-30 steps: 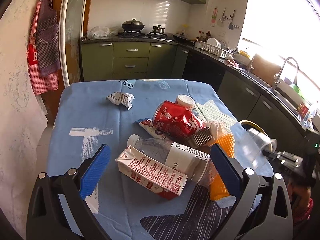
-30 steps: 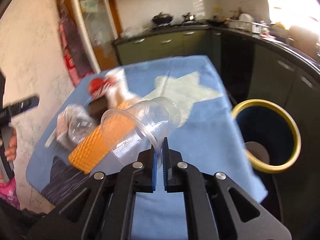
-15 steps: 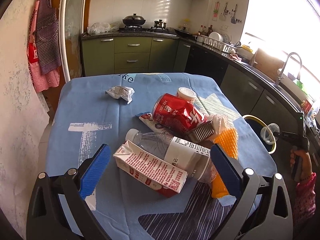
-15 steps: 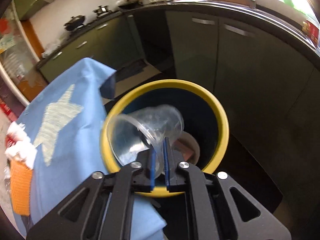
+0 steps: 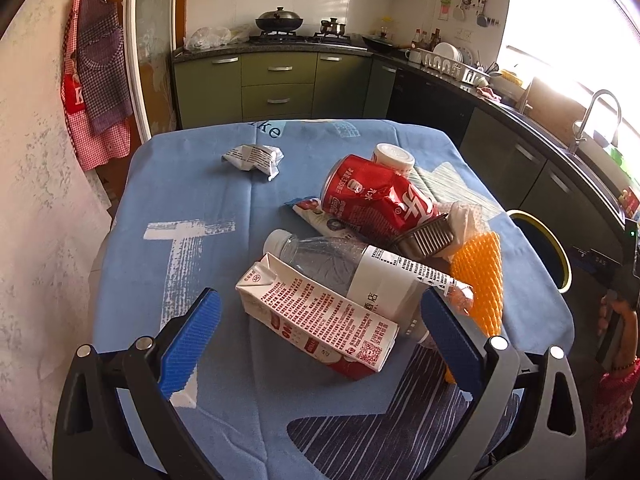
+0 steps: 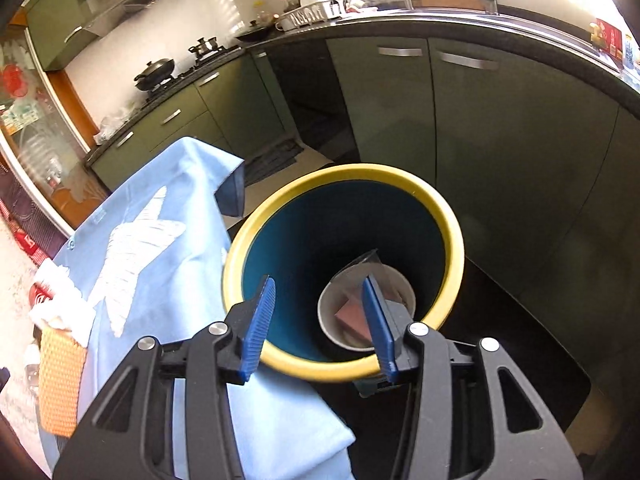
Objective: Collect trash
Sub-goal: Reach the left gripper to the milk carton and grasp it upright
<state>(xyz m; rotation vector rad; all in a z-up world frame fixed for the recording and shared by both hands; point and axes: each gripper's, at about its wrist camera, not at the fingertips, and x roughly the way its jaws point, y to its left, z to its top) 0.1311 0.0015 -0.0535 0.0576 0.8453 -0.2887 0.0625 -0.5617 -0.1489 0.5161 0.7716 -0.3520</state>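
The counter [image 5: 192, 216] with its blue cloth is being viewed from close above its near edge by the left wrist camera, angled downward toward the kitchen cabinets. The yellow-rimmed bin [image 6: 448, 216] beside the counter is being looked into steeply and closely by the right wrist camera. The counter's right edge, the bin [image 5: 560, 256] and the orange mesh piece [image 5: 480, 276] [image 6: 60, 372] are being shared by both views.

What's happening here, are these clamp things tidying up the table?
Yes. A person holds a two-finger gripper in each hand and clears rubbish into the yellow-rimmed bin. The right gripper hangs over the bin, jaws opening with nothing between them; a clear plastic cup lies inside. The left gripper waits open above the milk carton, plastic bottle and crushed red can on the table.
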